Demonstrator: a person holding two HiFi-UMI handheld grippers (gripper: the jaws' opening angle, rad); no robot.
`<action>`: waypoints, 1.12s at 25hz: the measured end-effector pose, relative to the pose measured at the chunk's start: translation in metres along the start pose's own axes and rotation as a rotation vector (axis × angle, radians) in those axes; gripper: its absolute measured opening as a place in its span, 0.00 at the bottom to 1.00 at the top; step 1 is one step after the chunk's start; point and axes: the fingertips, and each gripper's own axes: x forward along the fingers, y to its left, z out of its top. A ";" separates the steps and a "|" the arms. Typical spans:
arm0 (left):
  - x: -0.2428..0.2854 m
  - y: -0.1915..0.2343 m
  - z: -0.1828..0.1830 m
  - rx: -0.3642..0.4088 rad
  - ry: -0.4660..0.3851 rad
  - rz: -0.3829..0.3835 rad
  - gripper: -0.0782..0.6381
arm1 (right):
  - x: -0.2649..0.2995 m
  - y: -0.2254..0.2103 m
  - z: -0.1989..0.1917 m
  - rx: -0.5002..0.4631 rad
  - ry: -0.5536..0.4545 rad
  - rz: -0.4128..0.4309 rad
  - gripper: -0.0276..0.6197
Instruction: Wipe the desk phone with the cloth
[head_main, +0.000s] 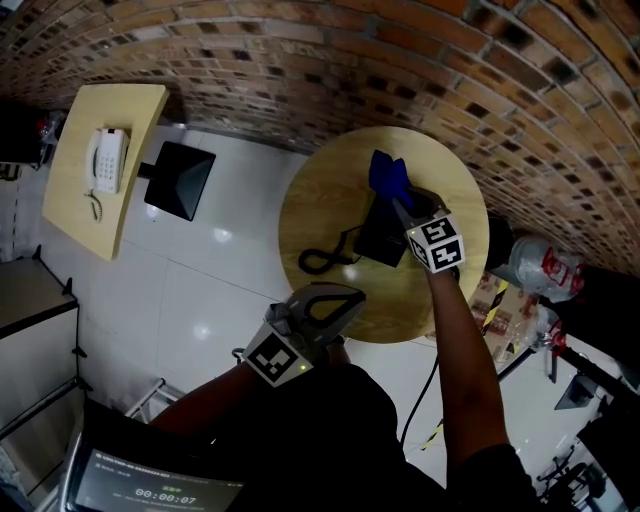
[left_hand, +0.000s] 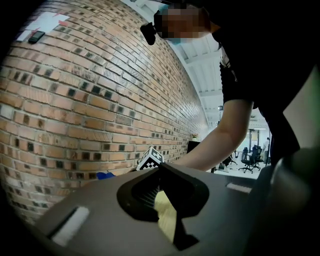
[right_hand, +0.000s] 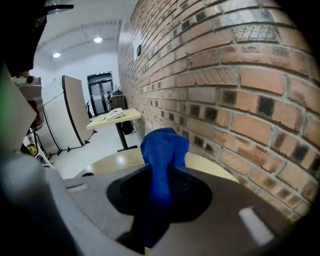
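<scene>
A black desk phone (head_main: 383, 238) sits on the round wooden table (head_main: 330, 205), its coiled cord (head_main: 325, 260) trailing to the left. My right gripper (head_main: 402, 205) is over the phone's far side, shut on a blue cloth (head_main: 389, 177) that bunches out past the jaws. The right gripper view shows the cloth (right_hand: 163, 147) pinched between the jaws of that gripper (right_hand: 162, 177), with the table (right_hand: 116, 160) beyond. My left gripper (head_main: 350, 297) hovers at the table's near edge with its jaws together and empty; in its own view this gripper (left_hand: 161, 175) points at the brick wall.
A brick wall (head_main: 300, 70) runs behind the table. To the left stands a rectangular desk (head_main: 80, 215) with a white phone (head_main: 106, 160) and a black box (head_main: 180, 180) beside it. Bags and clutter (head_main: 535, 265) lie right of the round table, on the white tile floor (head_main: 200, 290).
</scene>
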 end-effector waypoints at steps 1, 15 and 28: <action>0.000 -0.001 0.000 -0.001 0.000 0.004 0.11 | 0.003 0.000 -0.002 -0.009 0.010 0.003 0.18; -0.006 0.009 -0.003 -0.023 0.007 0.003 0.11 | 0.004 0.090 -0.060 -0.081 0.136 0.120 0.18; -0.001 -0.003 -0.003 -0.006 0.010 -0.044 0.11 | -0.008 0.161 -0.115 -0.015 0.213 0.234 0.18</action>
